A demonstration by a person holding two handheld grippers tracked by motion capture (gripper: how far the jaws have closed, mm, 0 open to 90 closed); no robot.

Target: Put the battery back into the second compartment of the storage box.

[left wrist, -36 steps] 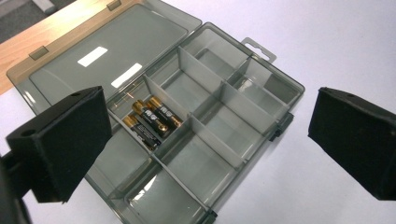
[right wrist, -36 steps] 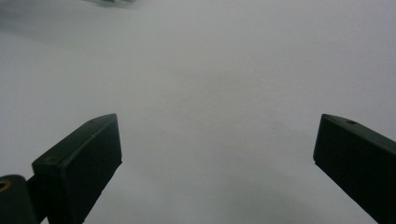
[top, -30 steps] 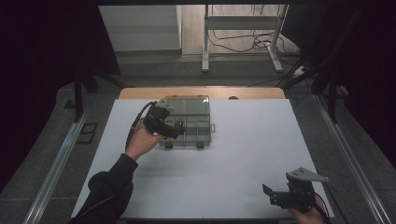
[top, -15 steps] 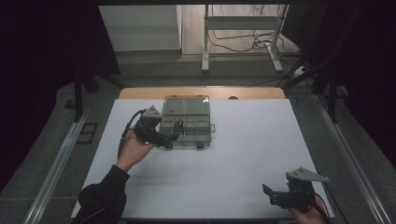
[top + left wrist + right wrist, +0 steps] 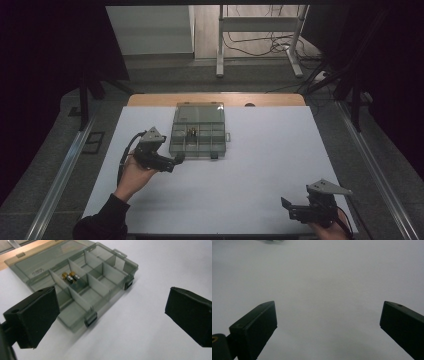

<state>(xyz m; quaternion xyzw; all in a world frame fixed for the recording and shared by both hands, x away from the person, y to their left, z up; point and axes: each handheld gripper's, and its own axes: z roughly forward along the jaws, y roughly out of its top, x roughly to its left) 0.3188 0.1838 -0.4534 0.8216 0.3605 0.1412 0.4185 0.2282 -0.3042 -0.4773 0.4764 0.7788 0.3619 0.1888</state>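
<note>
A smoky clear compartment box (image 5: 197, 132) (image 5: 82, 282) lies open at the table's far middle, lid flat behind it. Two small brass-and-black parts (image 5: 70, 277) (image 5: 191, 132) sit in one middle compartment. My left gripper (image 5: 176, 160) (image 5: 110, 315) is open, held just left of and in front of the box's near left corner, nothing between its jaws. My right gripper (image 5: 287, 209) (image 5: 327, 325) is open near the table's front right corner, over bare white surface.
The white table top (image 5: 260, 150) has a wooden strip (image 5: 150, 100) along its far edge. Metal rails (image 5: 60, 170) run along both sides. A stand and cables (image 5: 260, 45) sit on the floor beyond.
My left gripper has drawn back from over the box toward the near left, and now sits off its corner. The right gripper has stayed put.
</note>
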